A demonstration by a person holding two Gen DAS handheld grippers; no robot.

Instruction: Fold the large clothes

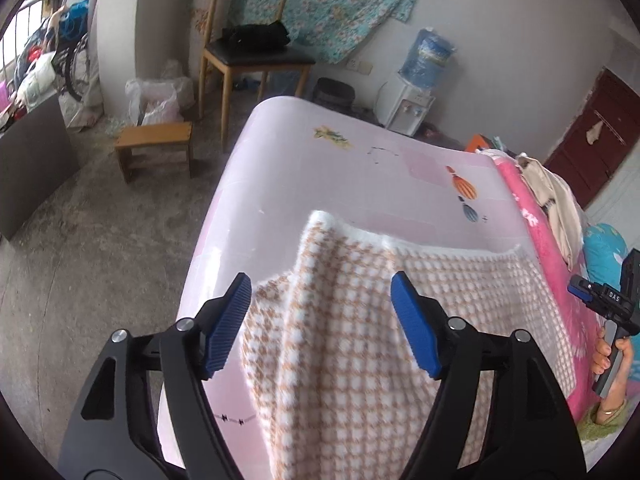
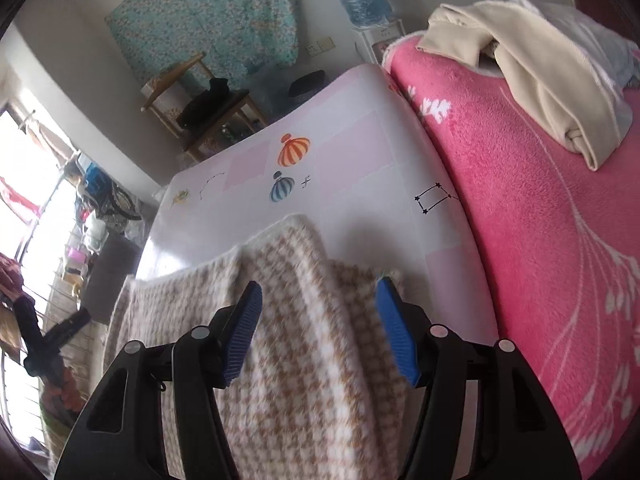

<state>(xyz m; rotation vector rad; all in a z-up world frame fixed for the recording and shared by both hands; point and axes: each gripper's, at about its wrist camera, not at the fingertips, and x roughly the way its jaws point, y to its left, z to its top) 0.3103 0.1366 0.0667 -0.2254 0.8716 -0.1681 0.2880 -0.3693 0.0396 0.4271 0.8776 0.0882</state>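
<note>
Stool and chair sit far ahead-left of the left gripper, on the floor. L jaws stand wide apart, released, nothing clamped; blue pads clear of the fabric. Checked garment lies between and below them, spread over a pink table w/ a raised ridge running fwd between the jaws. Far edge of garment sits just ahead of the fingertips. Right of it, a hand grips the other tool's handle.

Right gripper also released, jaws wide, pads off the cloth; same garment humped between them, its edge just ahead. Pink blanket lies to its right w/ cream clothes piled far ahead-right
</note>
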